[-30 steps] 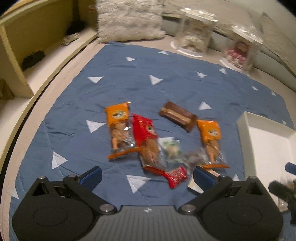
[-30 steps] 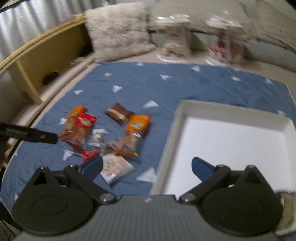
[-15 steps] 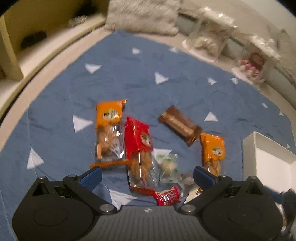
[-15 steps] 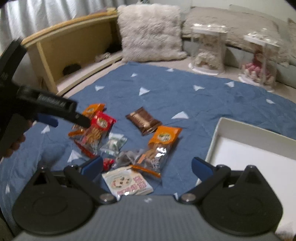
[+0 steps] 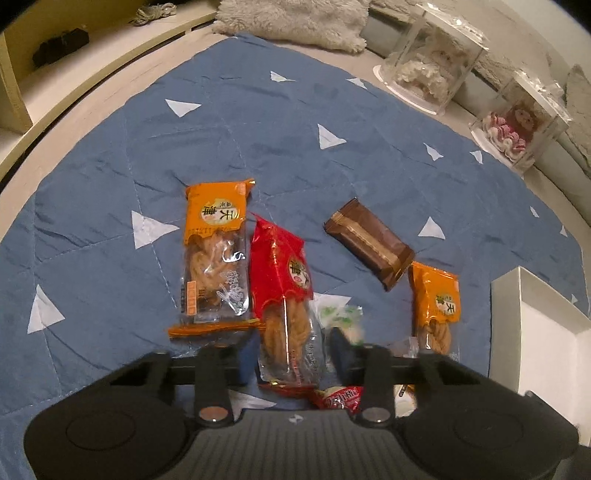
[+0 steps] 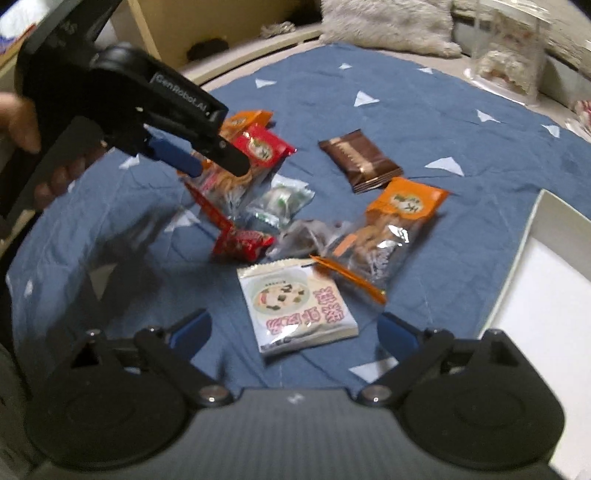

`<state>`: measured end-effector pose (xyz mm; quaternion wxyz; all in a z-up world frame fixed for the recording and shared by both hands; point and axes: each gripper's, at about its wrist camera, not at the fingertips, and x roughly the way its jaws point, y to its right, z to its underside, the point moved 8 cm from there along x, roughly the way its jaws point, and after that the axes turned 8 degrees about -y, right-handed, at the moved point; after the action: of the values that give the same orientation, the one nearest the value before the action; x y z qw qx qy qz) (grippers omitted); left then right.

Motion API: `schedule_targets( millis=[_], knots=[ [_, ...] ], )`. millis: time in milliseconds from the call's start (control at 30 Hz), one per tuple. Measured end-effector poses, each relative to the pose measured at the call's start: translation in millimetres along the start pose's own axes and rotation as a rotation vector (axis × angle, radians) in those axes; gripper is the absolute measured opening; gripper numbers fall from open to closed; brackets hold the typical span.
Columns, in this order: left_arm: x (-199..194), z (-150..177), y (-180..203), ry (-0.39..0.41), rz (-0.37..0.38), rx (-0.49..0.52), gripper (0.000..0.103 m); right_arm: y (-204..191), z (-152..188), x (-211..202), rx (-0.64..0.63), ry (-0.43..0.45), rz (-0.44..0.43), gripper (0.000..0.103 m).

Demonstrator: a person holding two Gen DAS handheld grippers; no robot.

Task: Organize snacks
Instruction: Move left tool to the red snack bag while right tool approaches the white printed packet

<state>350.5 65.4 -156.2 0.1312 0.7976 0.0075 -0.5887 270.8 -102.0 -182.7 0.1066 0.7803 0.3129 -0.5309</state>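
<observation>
I am closing my left hand-held gripper (image 5: pixel 291 352) on the red snack pack (image 5: pixel 284 291), its two blue-padded fingers (image 5: pixel 248 354) pressing the clear lower end of the pack from either side. In the right wrist view that pack (image 6: pixel 255 158) is tilting up off the blue quilt (image 5: pixel 258 122), its far end still low among the other snacks. Just to its left, the long orange pack (image 5: pixel 214 254) is lying flat, and a small green-and-white candy (image 5: pixel 341 317) is sitting touching its right side. A small red candy (image 6: pixel 242 242) is lying at the near end of the pile. Beyond these, a brown bar (image 5: pixel 369 243) is resting at an angle, and a second orange pack (image 5: pixel 436 306) is lying just beside it, toward the white tray (image 5: pixel 509 295) at the right edge of the quilt.

I am holding my right hand-held gripper (image 6: pixel 295 332) wide open above the quilt, gripping nothing, with a white square packet (image 6: pixel 295 306) lying flat between and just ahead of its fingers. A clear crumpled wrapper (image 6: pixel 303 236) is sitting between that packet and the green candy.

Farther out, a fluffy pillow (image 5: pixel 291 22) and two clear display boxes (image 5: pixel 432 62) are standing past the quilt's far edge, and a wooden shelf (image 5: pixel 74 74) is curving along the left.
</observation>
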Motion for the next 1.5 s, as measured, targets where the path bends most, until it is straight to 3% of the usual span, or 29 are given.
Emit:
schedule_targets(
  millis=[100, 233, 400, 600, 933, 1100, 1333, 1500],
  knots=[
    [-1, 1, 0, 0.004, -0.026, 0.04, 0.013, -2, -4, 9, -0.009, -0.003, 0.01, 0.099],
    [-5, 3, -1, 0.014, -0.033, 0.084, 0.011, -6, -1, 15, -0.02, -0.034, -0.01, 0.09],
    [-16, 16, -4, 0.015, -0.006, 0.128, 0.01, -7, 3, 19, -0.033, -0.06, 0.034, 0.066],
    [-31, 44, -15, -0.007, -0.002, 0.202, 0.01, -17, 7, 14, -0.063, -0.067, 0.038, 0.066],
    [-55, 61, -41, 0.034, -0.152, 0.297, 0.01, -39, 14, 9, -0.11, -0.105, 0.069, 0.066],
    [-56, 72, -21, 0.03, -0.13, 0.359, 0.01, -43, 17, 5, -0.107, -0.104, 0.058, 0.066],
    [-45, 87, 25, -0.004, -0.037, 0.432, 0.013, -41, 18, 1, -0.087, -0.099, 0.044, 0.066],
    [-60, 69, 29, 0.082, -0.038, 0.391, 0.024, -39, 17, -2, -0.082, -0.09, 0.044, 0.067]
  ],
)
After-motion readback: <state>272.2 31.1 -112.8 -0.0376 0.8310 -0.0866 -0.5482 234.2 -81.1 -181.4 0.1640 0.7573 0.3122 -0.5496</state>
